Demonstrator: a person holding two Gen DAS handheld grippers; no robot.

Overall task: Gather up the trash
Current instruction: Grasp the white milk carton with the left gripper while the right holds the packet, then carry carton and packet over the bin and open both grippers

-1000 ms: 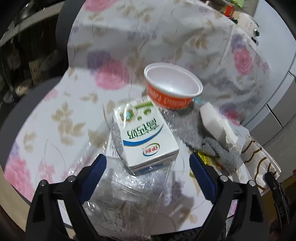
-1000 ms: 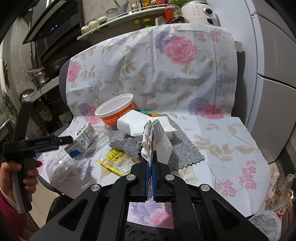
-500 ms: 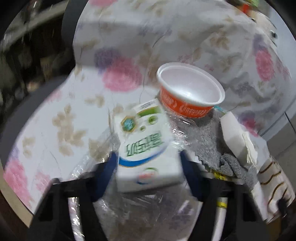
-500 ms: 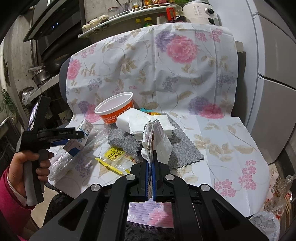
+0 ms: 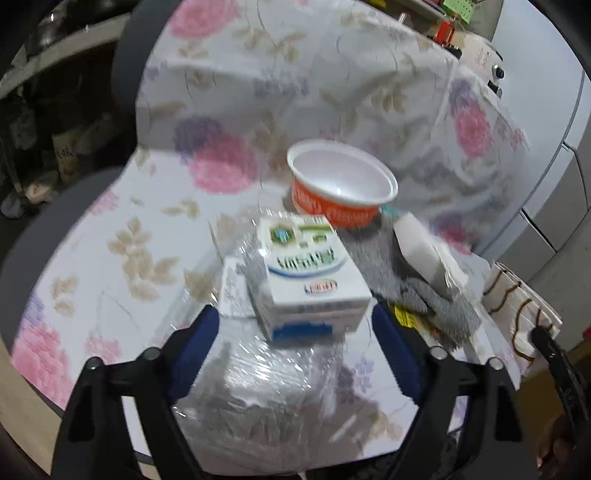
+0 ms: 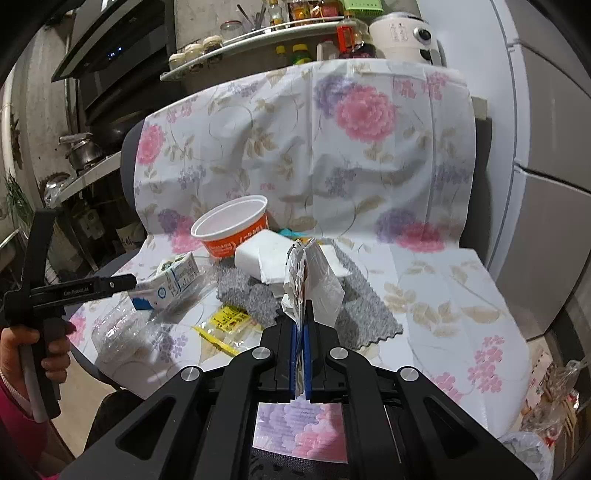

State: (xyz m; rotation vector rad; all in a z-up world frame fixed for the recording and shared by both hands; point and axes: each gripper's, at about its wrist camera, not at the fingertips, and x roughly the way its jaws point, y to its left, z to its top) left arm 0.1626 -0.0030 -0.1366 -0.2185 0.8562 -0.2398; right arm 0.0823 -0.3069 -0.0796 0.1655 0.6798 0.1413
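Pinching crinkled foil wrapper (image 6: 308, 275), boxy milk carton (image 5: 310, 280)

Left wrist view: low and close over the surface's left edge, looking forward between the spread fingers of the left claw (image 5: 295, 332) at the milk carton (image 5: 308, 273), orange bowl (image 5: 341, 188) behind it

Right wrist view: farther back at the front edge, looking along the right claw (image 6: 301, 332) toward the draped floral cloth (image 6: 332, 147) and kitchen shelf (image 6: 258, 33)

Shared: milk carton (image 6: 173, 277), orange bowl (image 6: 232, 232), grey rag (image 5: 417, 284) (image 6: 255, 291); right view also catches the left claw (image 6: 110, 284) from the side
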